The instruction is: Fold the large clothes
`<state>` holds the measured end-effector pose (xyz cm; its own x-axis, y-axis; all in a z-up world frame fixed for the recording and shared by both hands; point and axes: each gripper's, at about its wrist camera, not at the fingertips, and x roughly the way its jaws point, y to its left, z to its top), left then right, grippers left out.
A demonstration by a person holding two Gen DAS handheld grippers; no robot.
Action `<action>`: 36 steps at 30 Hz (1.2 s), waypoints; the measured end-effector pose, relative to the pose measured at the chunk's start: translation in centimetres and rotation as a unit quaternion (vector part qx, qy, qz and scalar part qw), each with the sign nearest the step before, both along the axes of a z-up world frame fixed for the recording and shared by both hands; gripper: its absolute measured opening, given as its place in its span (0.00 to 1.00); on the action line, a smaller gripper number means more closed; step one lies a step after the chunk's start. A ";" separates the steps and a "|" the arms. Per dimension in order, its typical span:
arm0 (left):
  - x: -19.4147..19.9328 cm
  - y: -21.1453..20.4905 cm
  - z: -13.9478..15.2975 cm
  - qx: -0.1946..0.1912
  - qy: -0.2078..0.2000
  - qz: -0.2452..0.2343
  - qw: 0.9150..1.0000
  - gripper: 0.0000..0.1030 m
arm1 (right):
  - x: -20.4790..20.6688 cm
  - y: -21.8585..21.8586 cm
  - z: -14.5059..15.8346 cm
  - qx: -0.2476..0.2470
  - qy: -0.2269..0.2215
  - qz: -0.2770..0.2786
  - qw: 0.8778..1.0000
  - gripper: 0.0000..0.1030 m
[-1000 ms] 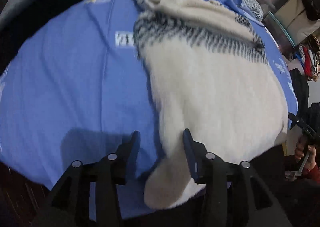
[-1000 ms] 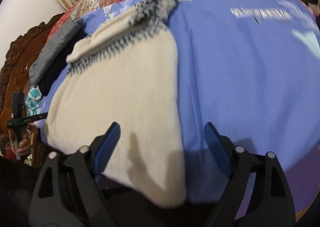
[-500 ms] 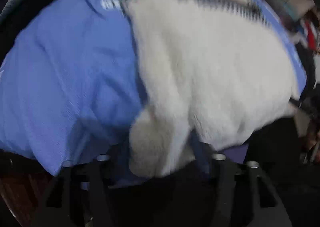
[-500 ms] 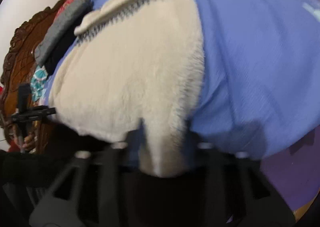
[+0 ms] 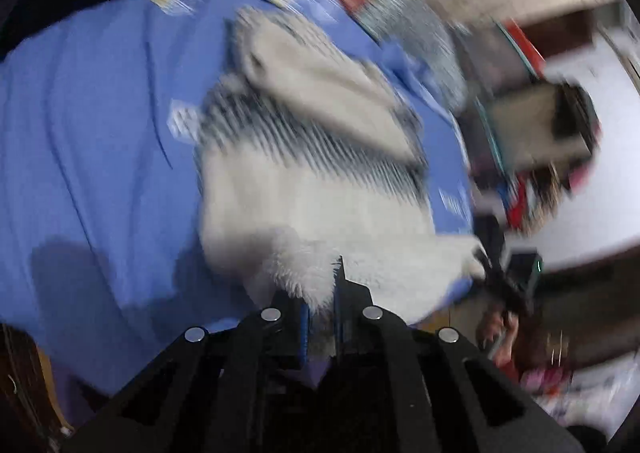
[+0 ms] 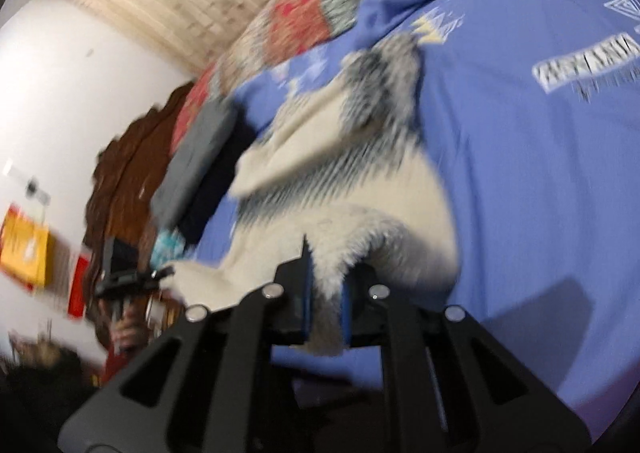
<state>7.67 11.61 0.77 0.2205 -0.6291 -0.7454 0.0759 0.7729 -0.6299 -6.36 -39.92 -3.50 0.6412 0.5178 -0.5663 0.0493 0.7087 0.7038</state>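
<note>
Both grippers are clamped on the lower hem of a fluffy cream sweater [image 5: 304, 205] that lies on a blue bedsheet [image 5: 100, 133]. Seen from its own wrist camera, the left gripper [image 5: 320, 293] has its two black fingers drawn close together, with a tuft of cream fleece pinched between them. The right gripper [image 6: 326, 293] likewise has its fingers narrowed on a fold of the same hem, and a short end of fleece hangs out below the blue pads [image 6: 306, 293].

From the left wrist, the sweater [image 6: 360, 205] spreads away across the sheet, with a band of dark zigzag stripes across the chest and a plain cream part folded over at the far end. At the right edge of this view the other gripper shows small and blurred, holding the hem's far corner. A cluttered shelf [image 5: 540, 125] stands beyond.

The right wrist view alone shows a carved wooden headboard [image 6: 128, 173], a grey folded cloth [image 6: 192, 161] lying near the sweater, a red patterned quilt [image 6: 292, 25] and white lettering printed on the sheet [image 6: 520, 173]. Both views are motion-blurred.
</note>
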 end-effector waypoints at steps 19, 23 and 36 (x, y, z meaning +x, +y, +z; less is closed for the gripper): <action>12.6 -1.5 -3.9 0.079 0.064 0.075 0.992 0.72 | 8.7 0.1 1.0 -0.175 -0.004 -0.058 0.983 0.68; 12.3 -2.2 -4.4 0.109 0.077 0.049 0.990 0.81 | 9.2 0.8 0.4 -0.180 0.009 -0.050 0.982 0.71; 12.7 -3.5 -3.4 0.079 0.083 0.022 0.993 0.30 | 10.1 2.1 1.9 -0.147 0.002 -0.030 0.989 0.06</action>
